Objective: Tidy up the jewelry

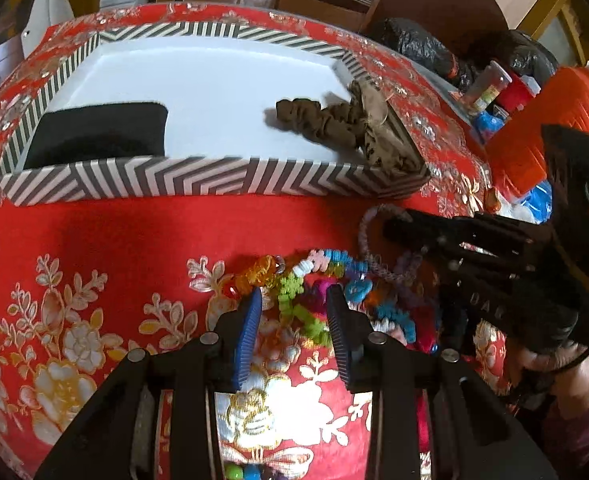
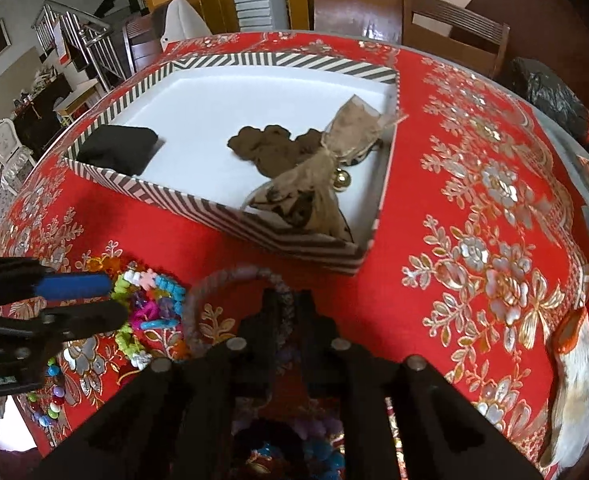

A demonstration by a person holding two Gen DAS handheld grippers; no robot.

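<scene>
A pile of colourful bead jewelry (image 1: 314, 280) lies on the red tablecloth in front of a striped box (image 1: 134, 184). My left gripper (image 1: 294, 300) is open, its blue pad and black pad on either side of a green and pink bead string. My right gripper (image 2: 288, 300) is shut on a pale purple braided bracelet (image 2: 198, 292), whose loop sticks out to the left; it also shows in the left wrist view (image 1: 368, 236). The box (image 2: 214, 208) holds a brown scrunchie (image 2: 270, 144), a tan bow (image 2: 318, 184) and a black cloth (image 2: 118, 148).
The table carries a red floral cloth (image 2: 474, 240). An orange bottle (image 1: 542, 120), small jars and black bags (image 1: 414, 44) stand at the far right. Wooden chairs (image 2: 454, 28) stand behind the table. A white and orange object (image 2: 582, 368) lies at the right edge.
</scene>
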